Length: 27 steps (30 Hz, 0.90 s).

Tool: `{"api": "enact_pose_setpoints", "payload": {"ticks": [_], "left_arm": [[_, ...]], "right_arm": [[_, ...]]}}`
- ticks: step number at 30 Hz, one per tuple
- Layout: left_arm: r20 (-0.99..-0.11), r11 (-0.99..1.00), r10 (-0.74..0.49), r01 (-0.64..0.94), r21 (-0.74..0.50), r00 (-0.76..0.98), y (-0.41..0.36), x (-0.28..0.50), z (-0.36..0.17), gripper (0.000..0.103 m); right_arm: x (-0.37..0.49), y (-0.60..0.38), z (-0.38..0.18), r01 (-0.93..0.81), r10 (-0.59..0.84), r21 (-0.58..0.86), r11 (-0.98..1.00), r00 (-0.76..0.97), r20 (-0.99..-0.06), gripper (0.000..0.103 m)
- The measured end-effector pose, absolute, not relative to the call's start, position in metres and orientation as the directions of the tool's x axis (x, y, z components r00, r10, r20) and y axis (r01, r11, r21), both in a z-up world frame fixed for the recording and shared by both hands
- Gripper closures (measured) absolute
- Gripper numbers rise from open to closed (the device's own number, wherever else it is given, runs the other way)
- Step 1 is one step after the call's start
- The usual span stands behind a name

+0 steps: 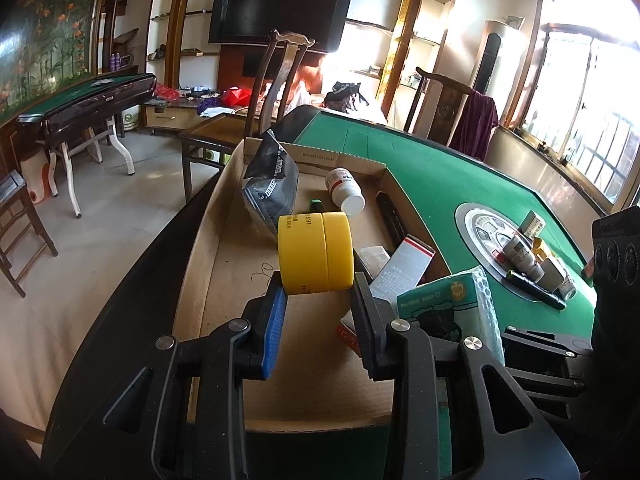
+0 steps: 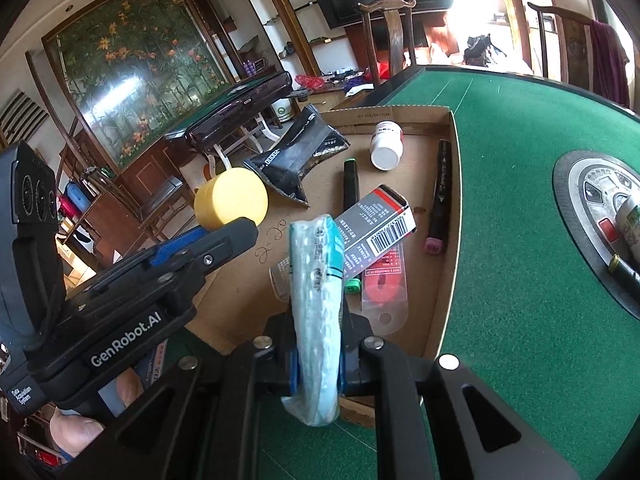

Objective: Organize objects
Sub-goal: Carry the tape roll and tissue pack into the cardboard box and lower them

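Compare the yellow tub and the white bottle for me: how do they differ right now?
The yellow tub is clamped in the left claw and held above the cardboard tray; the white bottle lies loose on the tray floor near the far wall. The tub is squat and wide with yellow sides; the bottle is slimmer and carries a printed label with red on it. Both are round, lidded containers lying on their sides.

We are losing the lower half of the green marker (image 2: 350,184) behind the grey carton (image 2: 376,226). The teal packet (image 2: 318,280) is covering the right gripper's pads. We are failing to read the small print on the white bottle (image 1: 345,191).
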<state>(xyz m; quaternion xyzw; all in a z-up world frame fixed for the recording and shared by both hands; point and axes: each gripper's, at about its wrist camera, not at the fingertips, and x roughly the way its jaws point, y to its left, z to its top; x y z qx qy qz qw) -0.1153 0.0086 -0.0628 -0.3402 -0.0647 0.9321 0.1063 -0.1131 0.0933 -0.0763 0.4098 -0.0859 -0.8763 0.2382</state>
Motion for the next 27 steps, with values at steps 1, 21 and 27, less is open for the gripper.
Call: {"api": "enact_pose_setpoints", "payload": {"ticks": [1,21,27], "left_arm": [[-0.623,-0.97,0.237,-0.149,-0.19,-0.745,0.009,-0.116,-0.064,0.072],[-0.673,-0.983,0.172,-0.077,-0.169,-0.72,-0.001,-0.127,-0.076,0.072],[-0.673,-0.982,0.172,-0.074,-0.172,-0.72,-0.001,-0.126,-0.076,0.071]], "right_arm": [[-0.114,0.093,-0.077,0.349,-0.487,0.343,-0.872,-0.549,-0.68,0.092],[-0.12,0.09,-0.086,0.35,-0.487,0.344,-0.871,-0.533,-0.692,0.091],[-0.123,0.096,-0.089,0.325,-0.468,0.34,-0.883,-0.541,-0.698,0.088]]}}
